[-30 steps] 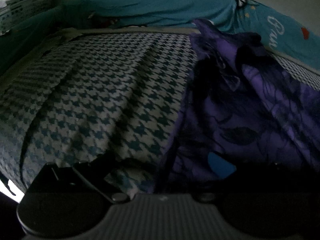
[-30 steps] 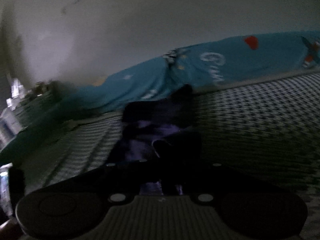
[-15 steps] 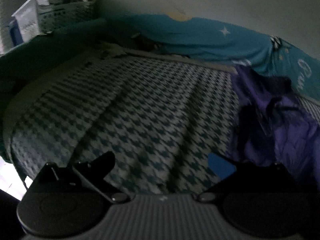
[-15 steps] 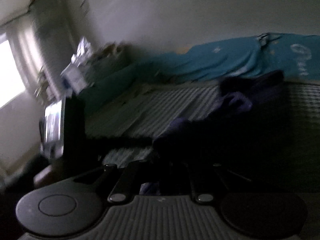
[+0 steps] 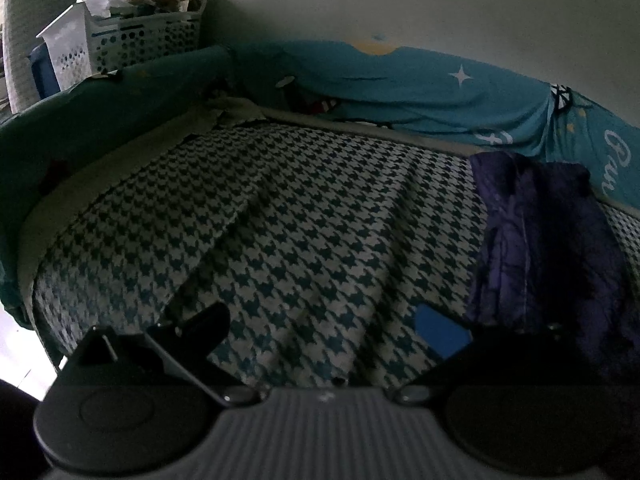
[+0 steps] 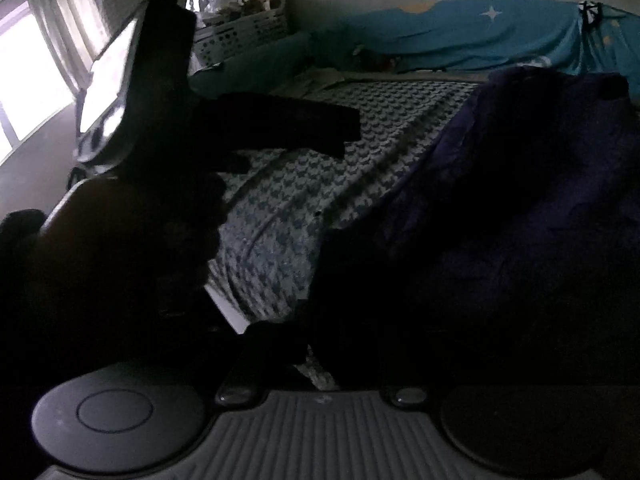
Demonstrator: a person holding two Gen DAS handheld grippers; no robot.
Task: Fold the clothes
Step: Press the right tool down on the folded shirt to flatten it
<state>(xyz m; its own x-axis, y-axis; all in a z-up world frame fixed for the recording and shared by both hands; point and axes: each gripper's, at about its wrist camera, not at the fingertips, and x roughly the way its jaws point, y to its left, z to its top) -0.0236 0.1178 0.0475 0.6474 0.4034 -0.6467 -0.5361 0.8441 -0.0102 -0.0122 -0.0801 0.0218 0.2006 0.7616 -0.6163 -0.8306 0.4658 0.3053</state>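
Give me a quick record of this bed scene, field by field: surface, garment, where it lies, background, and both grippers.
surface: houndstooth blue-and-white bedsheet
garment: dark purple patterned garment, crumpled, not folded
garment position: on the sheet's right side in the left wrist view
background: teal printed cloth along the wall; white perforated plastic basket at far left
left gripper: open, empty
right gripper: jaws opening; too dark to tell whether cloth is between them

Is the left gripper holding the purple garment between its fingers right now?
No, the left gripper stands open over the checked sheet; the purple garment lies beside it.
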